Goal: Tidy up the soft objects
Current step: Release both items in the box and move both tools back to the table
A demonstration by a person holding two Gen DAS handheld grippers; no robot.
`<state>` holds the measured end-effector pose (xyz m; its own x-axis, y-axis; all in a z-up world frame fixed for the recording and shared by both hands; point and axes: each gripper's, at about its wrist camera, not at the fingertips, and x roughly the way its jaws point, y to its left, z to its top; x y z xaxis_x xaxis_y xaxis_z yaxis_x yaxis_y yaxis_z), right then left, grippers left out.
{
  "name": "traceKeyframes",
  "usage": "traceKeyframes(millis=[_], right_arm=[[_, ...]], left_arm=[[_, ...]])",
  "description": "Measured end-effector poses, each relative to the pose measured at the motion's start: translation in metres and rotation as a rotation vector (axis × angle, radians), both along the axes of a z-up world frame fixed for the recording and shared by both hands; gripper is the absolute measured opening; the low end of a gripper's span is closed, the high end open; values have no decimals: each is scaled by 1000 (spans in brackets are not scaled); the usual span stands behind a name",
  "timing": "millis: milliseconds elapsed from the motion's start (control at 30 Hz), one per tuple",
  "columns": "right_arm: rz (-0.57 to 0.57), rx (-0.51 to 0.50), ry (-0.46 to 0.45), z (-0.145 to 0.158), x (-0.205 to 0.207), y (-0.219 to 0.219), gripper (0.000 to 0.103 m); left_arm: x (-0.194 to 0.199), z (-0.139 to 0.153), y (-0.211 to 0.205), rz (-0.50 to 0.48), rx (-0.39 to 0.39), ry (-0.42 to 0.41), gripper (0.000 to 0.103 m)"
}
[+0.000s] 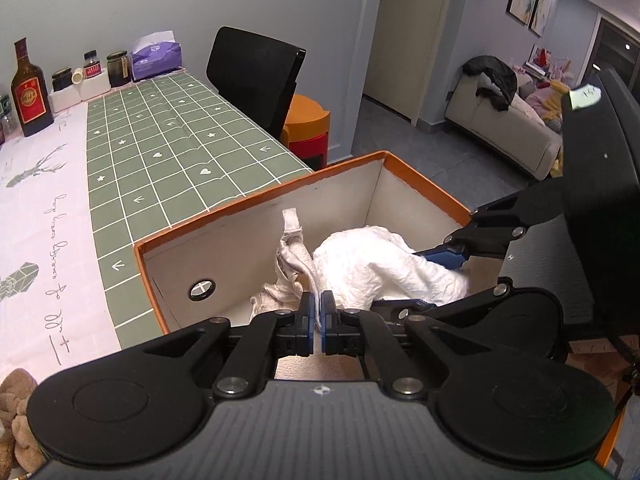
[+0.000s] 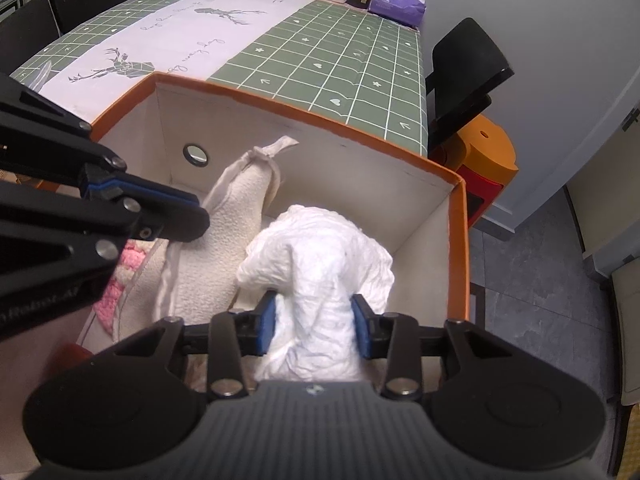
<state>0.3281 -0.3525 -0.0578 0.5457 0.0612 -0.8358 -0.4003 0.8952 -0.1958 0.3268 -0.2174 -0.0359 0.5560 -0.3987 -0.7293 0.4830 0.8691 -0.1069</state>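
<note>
Left wrist view is showing the left gripper point(image 1: 319, 314) pinching the white cloth point(image 1: 372, 268) inside the orange-rimmed box point(image 1: 248, 204) on the green checked tablecloth point(image 1: 160, 132) (a sofa point(image 1: 508, 128) sitting beyond); the right gripper point(image 2: 314, 320) is standing apart around it.

A: Where was free room inside the box point(image 2: 456, 240)?
B: At three o'clock, bare floor beside the white cloth point(image 2: 320, 256).
A: Obstacles?
B: The cream pillow point(image 2: 236, 216) at ten o'clock; box walls all round.

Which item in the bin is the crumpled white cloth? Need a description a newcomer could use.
Find the orange-rimmed storage box at the edge of the green checked tablecloth. Inside, on the side nearer the black chair, lies the crumpled white cloth. It is thin and wrinkled, bright white, unlike the fuzzy cream pillow beside it.
</note>
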Motion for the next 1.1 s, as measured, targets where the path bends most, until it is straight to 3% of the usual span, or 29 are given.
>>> traceKeyframes(millis=[33, 200, 300, 467, 633, 933, 1100], right_arm=[[-2, -3, -5, 2, -1, 0, 45], [3, -26, -16, 13, -7, 2, 57], [12, -47, -28, 22, -13, 5, 61], [10, -105, -77, 43, -27, 11, 72], [-20, -105, -142, 71, -46, 12, 72], [-35, 91, -300, 111, -117, 33, 72], [-2, 228, -342, 109, -157, 66, 72]], left_arm=[[-1, 2, 2, 3, -10, 1, 4], [-10, 13, 9, 19, -42, -31, 33], [-14, 22, 14, 25, -62, -47, 41], [-25, 41, 24, 38, -97, -79, 47], [-49, 65, 39, 42, -96, -152, 50], [-121, 92, 83, 108, 7, -366, 50], [-160, 90, 118, 181, 12, -398, 50]])
